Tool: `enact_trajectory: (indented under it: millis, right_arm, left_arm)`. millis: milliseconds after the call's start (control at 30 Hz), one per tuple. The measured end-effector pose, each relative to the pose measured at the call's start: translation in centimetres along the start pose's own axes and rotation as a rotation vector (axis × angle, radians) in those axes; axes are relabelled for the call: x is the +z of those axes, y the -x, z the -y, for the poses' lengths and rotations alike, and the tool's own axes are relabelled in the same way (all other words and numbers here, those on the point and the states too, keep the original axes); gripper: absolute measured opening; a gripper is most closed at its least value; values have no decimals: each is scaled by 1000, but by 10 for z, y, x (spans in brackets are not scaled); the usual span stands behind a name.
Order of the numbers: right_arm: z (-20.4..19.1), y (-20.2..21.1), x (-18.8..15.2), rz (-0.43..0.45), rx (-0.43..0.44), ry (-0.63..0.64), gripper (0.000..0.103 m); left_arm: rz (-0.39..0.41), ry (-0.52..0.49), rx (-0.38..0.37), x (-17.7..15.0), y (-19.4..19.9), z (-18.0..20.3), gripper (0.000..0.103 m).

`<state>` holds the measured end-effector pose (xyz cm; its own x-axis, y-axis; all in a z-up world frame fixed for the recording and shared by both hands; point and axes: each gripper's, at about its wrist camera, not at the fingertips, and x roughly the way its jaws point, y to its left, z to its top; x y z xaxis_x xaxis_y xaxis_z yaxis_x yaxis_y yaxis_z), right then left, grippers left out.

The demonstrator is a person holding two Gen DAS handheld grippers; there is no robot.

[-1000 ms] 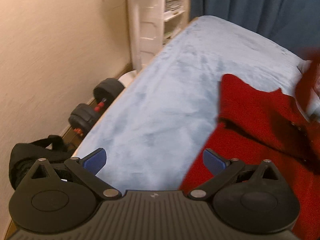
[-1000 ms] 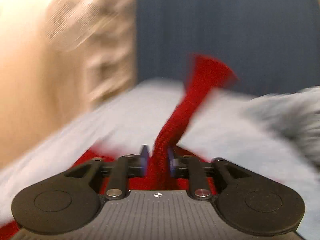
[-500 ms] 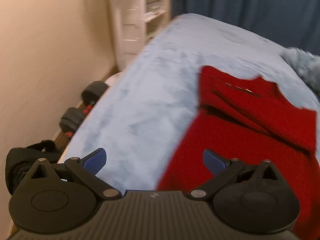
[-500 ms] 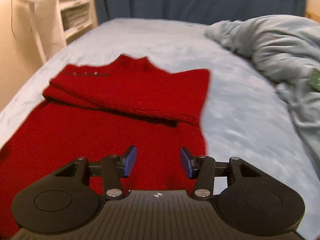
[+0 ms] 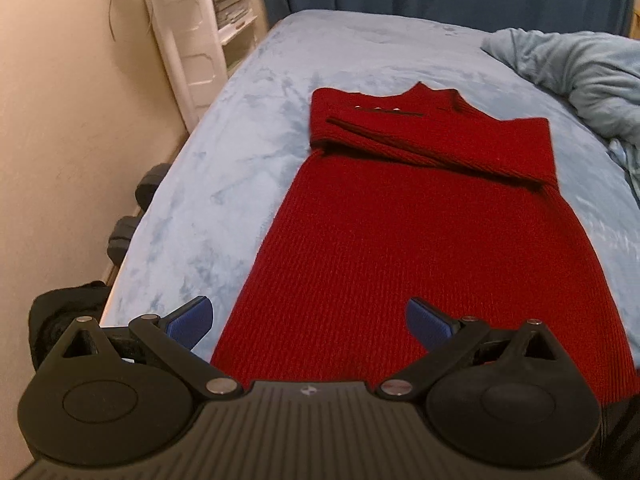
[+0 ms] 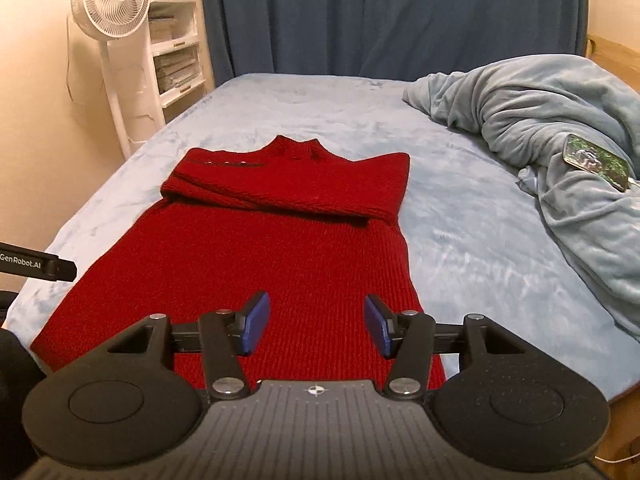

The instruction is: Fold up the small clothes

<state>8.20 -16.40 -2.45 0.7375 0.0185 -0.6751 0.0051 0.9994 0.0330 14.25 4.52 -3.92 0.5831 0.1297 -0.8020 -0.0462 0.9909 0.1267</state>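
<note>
A red knit sweater (image 5: 432, 232) lies flat on the light blue bed (image 5: 248, 152), neck at the far end, both sleeves folded across the chest. It also shows in the right wrist view (image 6: 272, 248). My left gripper (image 5: 308, 322) is open and empty, held above the sweater's near left hem. My right gripper (image 6: 316, 326) is open and empty, above the near right part of the hem. The left gripper's tip (image 6: 36, 267) shows at the left edge of the right wrist view.
A crumpled blue blanket (image 6: 552, 120) with a phone (image 6: 596, 160) on it lies on the bed's right side. A white fan (image 6: 110, 0) and white shelves (image 5: 200, 20) stand at the left wall. Dumbbells (image 5: 132, 216) and a black bag (image 5: 60, 312) lie on the floor left.
My right gripper let go of the red sleeve, opened and drew back to the near hem. The sleeve now lies folded across the chest. My left gripper swung right over the sweater.
</note>
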Motion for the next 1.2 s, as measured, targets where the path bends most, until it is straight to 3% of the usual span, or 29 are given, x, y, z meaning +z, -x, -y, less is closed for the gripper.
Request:
enact_trajectory:
  millis: [433,1200]
  right_arm:
    - [2,24,-8,22,-6,-19,54]
    - [1,19,-11,-14,1,-26,54]
  left_arm:
    - [31,-69,-14,-12,25,14,103]
    - [5,-78,-11,-13,15,11,103]
